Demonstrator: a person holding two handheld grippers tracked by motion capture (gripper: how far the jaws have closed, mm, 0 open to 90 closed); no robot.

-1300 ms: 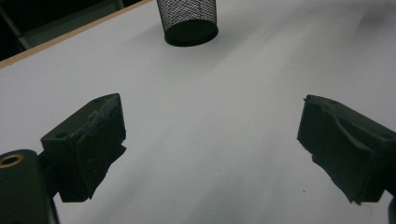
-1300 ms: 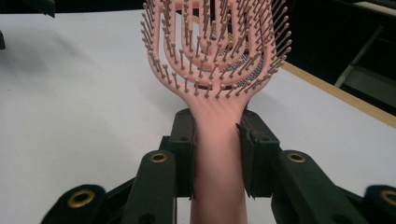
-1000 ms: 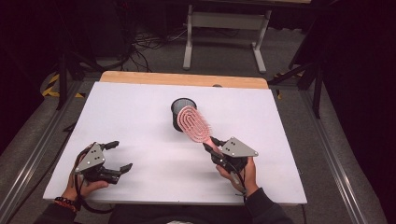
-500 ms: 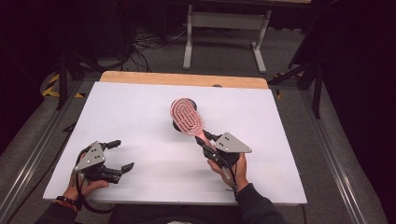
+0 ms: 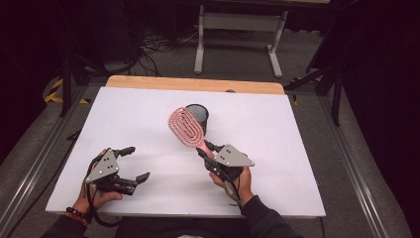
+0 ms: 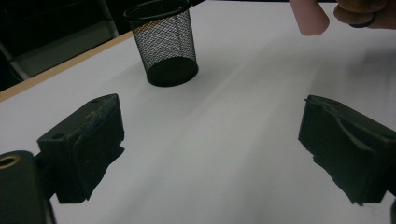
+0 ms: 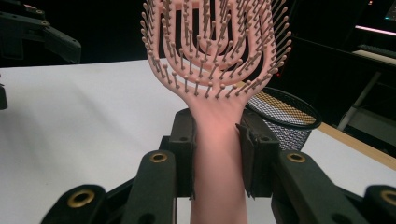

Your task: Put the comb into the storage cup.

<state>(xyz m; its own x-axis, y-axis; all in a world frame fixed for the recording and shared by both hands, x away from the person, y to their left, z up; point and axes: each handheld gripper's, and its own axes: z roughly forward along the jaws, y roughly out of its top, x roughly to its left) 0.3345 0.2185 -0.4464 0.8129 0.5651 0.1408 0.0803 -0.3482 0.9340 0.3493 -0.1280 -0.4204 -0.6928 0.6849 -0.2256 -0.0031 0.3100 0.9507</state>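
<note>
Right gripper [image 7: 217,158] clamps the pink hairbrush [image 7: 215,60] by its handle; light, rigid plastic, probably slippery. Left gripper [image 5: 130,164] open, empty.

Mesh cup [image 5: 198,116] standing mid-table, white tabletop [image 5: 297,129] open on all sides of it

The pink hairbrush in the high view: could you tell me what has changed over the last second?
The right gripper, shut on the pink hairbrush by its handle throughout, swung the brush head leftward, from lying across the mesh cup to its left side. The left gripper stayed open and empty; the cup stayed put.
</note>
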